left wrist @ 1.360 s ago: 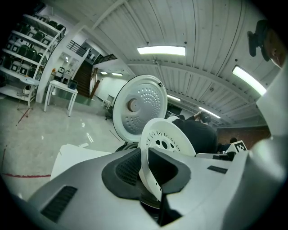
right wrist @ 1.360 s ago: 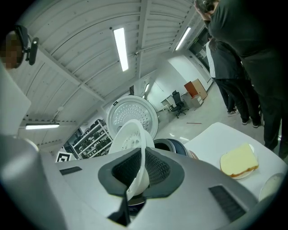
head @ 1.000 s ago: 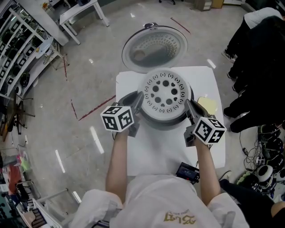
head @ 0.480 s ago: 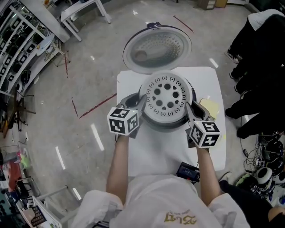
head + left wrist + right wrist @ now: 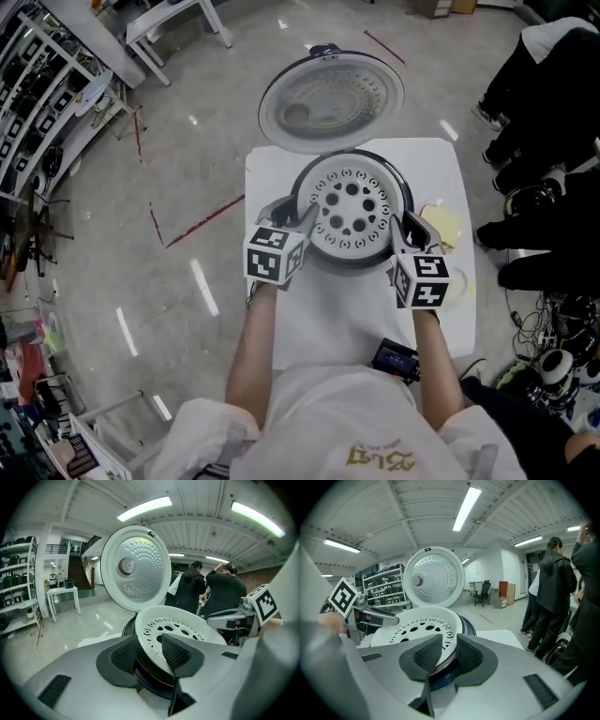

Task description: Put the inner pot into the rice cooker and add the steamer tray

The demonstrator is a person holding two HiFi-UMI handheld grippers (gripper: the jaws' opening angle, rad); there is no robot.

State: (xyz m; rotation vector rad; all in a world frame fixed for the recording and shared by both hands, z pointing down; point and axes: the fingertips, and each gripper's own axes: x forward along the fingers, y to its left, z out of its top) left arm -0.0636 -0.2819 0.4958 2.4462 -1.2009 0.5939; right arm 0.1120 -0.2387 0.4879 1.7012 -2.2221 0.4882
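1. The steamer tray (image 5: 352, 208) sits in the mouth of the rice cooker (image 5: 401, 184), which stands on the white table (image 5: 319, 309). The lid (image 5: 330, 89) stands open behind it. You can't see the inner pot. The tray covers the hole, so the pot is most likely under it.
2. Your left gripper (image 5: 298, 217) is at the tray's left edge. Its jaws have just been opening. They stand wide apart now, with the tray's rim between them, and the pads do not squeeze it.
3. Your right gripper (image 5: 405, 228) is at the tray's right edge. Its jaws have just been opening too, but not as far. The rim is between them and the pads look just off it, so this one has let go as well.
4. I think you are at the letting-go step, so do it gently. Open the right jaws a bit more first, so no pad rubs the rim.
5. Then draw both grippers back toward you at the same time. If one pad catches, it could tip the tray up on that side.
6. Look at the tray before you leave it. It should lie flat, with its rim even all the way round. If one side sits high, nudge it down.
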